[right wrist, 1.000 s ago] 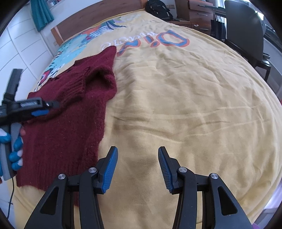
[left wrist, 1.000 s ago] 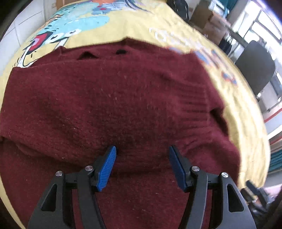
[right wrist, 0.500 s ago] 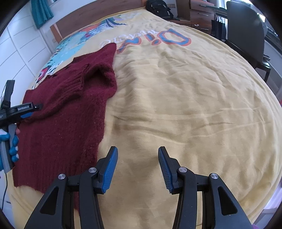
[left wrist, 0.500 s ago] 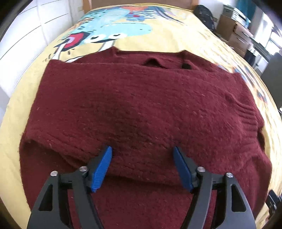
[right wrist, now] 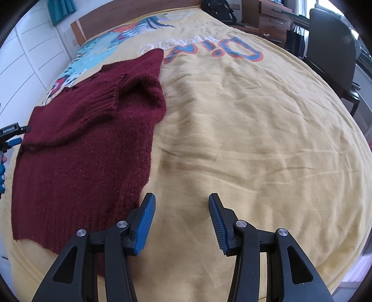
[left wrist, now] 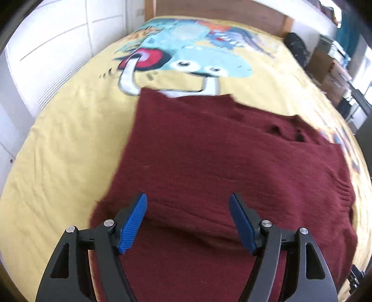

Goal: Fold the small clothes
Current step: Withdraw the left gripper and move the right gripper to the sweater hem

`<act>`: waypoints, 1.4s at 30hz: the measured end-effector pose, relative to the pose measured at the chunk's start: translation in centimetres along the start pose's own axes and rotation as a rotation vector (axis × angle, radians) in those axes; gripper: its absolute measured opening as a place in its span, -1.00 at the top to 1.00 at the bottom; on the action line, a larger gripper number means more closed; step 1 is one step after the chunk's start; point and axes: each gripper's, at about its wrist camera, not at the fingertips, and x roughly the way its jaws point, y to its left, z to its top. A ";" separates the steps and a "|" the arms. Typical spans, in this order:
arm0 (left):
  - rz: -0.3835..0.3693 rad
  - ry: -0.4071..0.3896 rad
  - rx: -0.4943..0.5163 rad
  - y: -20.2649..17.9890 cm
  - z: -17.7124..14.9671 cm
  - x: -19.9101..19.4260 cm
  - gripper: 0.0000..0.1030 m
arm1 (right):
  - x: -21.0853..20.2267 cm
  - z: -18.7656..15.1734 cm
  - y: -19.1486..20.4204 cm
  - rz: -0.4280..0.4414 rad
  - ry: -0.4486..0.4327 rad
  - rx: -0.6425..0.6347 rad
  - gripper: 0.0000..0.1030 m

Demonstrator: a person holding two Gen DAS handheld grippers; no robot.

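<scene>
A dark red knitted sweater [left wrist: 227, 167] lies on a yellow bedspread, with a sleeve folded across its body. In the right wrist view the sweater [right wrist: 76, 148] lies at the left with the ribbed cuff [right wrist: 104, 102] on top. My left gripper [left wrist: 187, 218] is open and empty, hovering over the sweater's near part. My right gripper [right wrist: 180, 219] is open and empty over bare bedspread, just right of the sweater's lower hem. The left gripper also shows at the left edge of the right wrist view [right wrist: 11, 137].
The yellow bedspread [right wrist: 255, 130] has a dinosaur print [left wrist: 186, 58] and lettering [right wrist: 209, 46]. A wooden headboard [left wrist: 220, 11] is at the far end. White cupboards [left wrist: 46, 46] stand to the left. A dark chair [right wrist: 332, 46], drawers and a black bag stand beside the bed.
The left gripper has swung toward the sweater's left side, so its left edge and bare bedspread now show. The right gripper has hardly moved. Both stay open.
</scene>
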 end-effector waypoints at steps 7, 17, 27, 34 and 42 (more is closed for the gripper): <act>-0.074 0.079 -0.071 2.1 -2.6 1.7 -0.34 | -0.1 0.2 0.8 -0.014 0.011 -0.027 0.05; -0.070 0.022 -0.056 4.4 -4.6 -4.6 -0.33 | -2.3 0.0 1.7 0.014 -0.023 -0.032 0.05; -0.078 0.049 -0.122 6.5 -10.1 -8.6 -0.33 | -4.8 -1.6 1.6 0.054 -0.046 -0.011 0.03; -0.067 0.075 -0.167 7.8 -14.1 -11.1 -0.33 | -6.3 -2.7 1.7 0.087 -0.064 -0.004 -0.05; -0.074 0.145 -0.199 7.6 -16.9 -10.6 -0.40 | -4.6 -3.3 2.3 0.173 -0.011 0.004 -0.15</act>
